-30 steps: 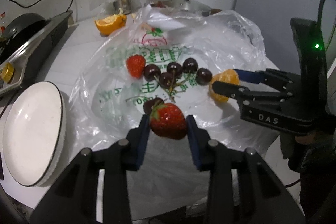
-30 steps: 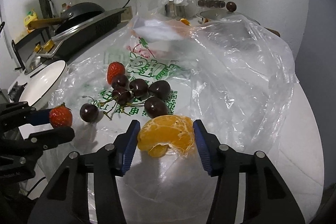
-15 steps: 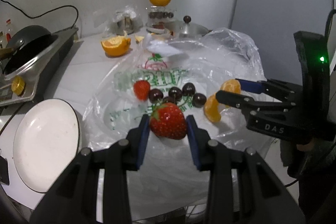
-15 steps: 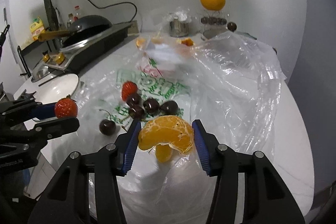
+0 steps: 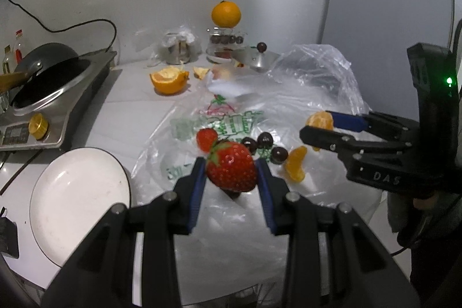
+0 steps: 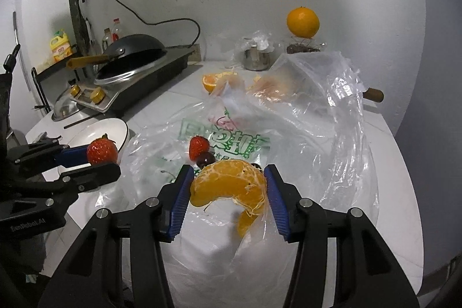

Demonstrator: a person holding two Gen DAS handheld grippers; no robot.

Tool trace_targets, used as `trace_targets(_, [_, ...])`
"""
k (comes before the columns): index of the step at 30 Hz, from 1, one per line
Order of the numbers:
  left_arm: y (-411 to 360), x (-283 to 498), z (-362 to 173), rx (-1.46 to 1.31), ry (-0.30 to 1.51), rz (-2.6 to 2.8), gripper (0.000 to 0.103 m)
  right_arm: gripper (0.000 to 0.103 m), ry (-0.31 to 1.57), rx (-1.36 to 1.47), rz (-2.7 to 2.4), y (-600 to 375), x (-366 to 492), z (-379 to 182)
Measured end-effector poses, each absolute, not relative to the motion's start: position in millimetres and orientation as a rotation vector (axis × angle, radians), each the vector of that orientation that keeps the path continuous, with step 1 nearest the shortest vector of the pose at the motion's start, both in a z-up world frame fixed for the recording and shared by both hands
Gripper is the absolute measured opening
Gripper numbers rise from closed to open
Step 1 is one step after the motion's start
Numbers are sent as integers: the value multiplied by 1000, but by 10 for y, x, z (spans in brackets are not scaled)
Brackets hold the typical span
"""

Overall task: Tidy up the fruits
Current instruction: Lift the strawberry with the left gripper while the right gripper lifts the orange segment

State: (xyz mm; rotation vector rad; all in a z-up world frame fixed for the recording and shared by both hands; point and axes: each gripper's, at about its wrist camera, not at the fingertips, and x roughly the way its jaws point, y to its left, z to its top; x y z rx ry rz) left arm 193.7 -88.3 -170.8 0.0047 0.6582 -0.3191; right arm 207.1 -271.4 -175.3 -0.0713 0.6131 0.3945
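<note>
Left gripper (image 5: 231, 172) jaws pinch strawberry (image 5: 231, 171); white plate (image 5: 78, 192) lies near-left. Right gripper (image 6: 228, 192) jaws pinch peeled orange (image 6: 228, 188), farther.

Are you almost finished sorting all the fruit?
Not yet. Nothing looks sorted: the white plate is bare. In hand: the left claw grips a strawberry, and the right claw grips a peeled orange piece. Left on the plastic bag: another strawberry and some cherries.
</note>
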Motion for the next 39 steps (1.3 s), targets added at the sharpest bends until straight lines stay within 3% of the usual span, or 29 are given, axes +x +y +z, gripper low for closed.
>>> trace_targets(8, [-809,1852,-1746,-5,665,-314,36,53,681,-101,376,-2743,2008,-2013])
trace_targets(22, [-726,1722,-1741,-5,658,-303,36,54,594,-44,492,-2623,1948,-1872])
trace_targets(31, [-617,1697,-1759,-14,663,-288,36,55,756,-185,332,-2466,2236,-2383])
trace_targets(39, [-636,1750,-1796,-6,669,-300,36,74,767,-186,294,-2609,2236,-2400])
